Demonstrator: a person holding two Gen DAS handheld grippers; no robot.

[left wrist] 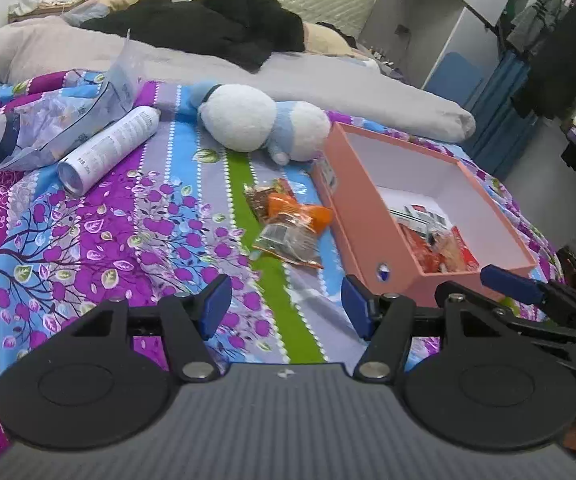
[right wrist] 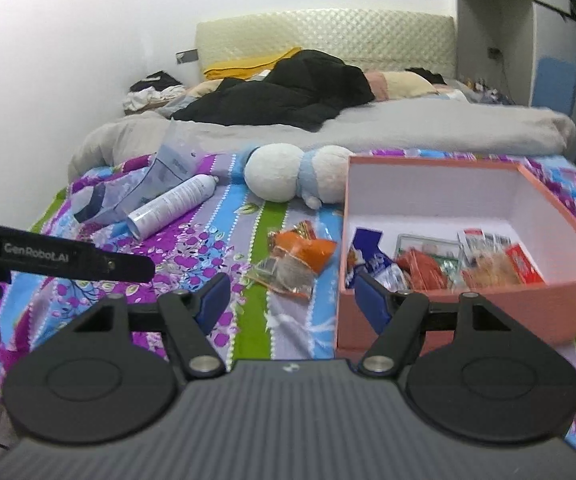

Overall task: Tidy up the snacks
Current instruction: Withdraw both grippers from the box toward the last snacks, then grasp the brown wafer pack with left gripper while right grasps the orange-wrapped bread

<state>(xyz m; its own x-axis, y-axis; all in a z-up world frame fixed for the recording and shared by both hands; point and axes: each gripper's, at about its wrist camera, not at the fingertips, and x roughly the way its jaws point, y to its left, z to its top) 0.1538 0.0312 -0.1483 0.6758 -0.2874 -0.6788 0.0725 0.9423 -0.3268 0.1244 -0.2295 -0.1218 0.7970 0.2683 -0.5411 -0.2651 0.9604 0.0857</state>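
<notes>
I see a pink box [right wrist: 459,300] with a white inside at right, orange and clear snack packets [right wrist: 295,258] at centre on a purple, blue and green flowered bedspread [right wrist: 192,248], and a white-and-blue plush toy [right wrist: 288,172] above them.

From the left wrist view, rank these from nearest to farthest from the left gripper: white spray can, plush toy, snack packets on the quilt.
From the left gripper:
1. Snack packets, just ahead, beside the pink box.
2. Plush toy, farther back, centre.
3. White spray can, far left.

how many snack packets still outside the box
2, though overlap could hide another: an orange packet and a clear packet partly under it, both on the bedspread left of the pink box.
</notes>
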